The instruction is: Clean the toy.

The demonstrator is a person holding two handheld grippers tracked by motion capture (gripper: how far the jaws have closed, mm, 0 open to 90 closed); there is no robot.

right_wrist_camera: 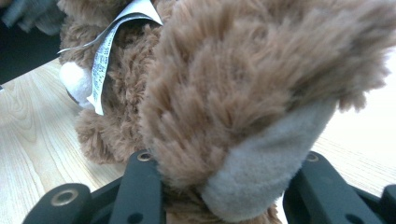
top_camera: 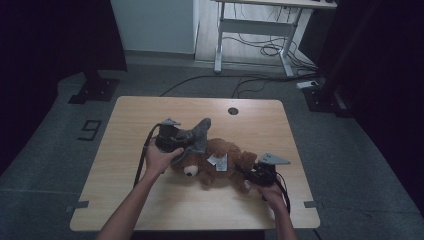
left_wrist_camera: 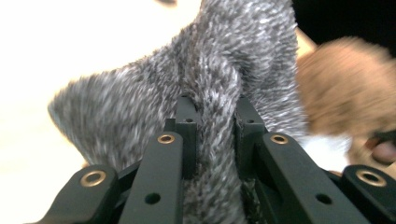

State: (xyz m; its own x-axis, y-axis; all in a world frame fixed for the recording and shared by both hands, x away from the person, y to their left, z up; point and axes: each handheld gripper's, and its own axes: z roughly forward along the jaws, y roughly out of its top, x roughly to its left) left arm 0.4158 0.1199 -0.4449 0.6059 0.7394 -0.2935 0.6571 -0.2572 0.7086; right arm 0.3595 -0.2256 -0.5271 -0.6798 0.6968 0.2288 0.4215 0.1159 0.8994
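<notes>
A brown teddy bear [top_camera: 222, 167] lies on its back across the wooden table [top_camera: 150, 200], a white tag [top_camera: 218, 161] on its belly. A grey fuzzy cloth [top_camera: 201, 131] rises from the bear's head, and my left gripper [top_camera: 192, 136] is shut on it. In the left gripper view the grey fuzzy cloth [left_wrist_camera: 140, 107] is pinched between the black fingers [left_wrist_camera: 187, 116], with the teddy bear [left_wrist_camera: 345, 88] blurred behind. My right gripper [top_camera: 248, 175] is shut on the bear's leg. In the right gripper view the leg and its tan sole [right_wrist_camera: 261, 163] sit between the jaws, the white tag [right_wrist_camera: 105, 56] beyond.
A cable hole [top_camera: 233, 111] sits near the table's far edge. On the floor behind stand a white desk frame [top_camera: 260, 25], loose cables [top_camera: 260, 50] and black stand bases [top_camera: 95, 90]. The person's forearms come in over the table's near edge.
</notes>
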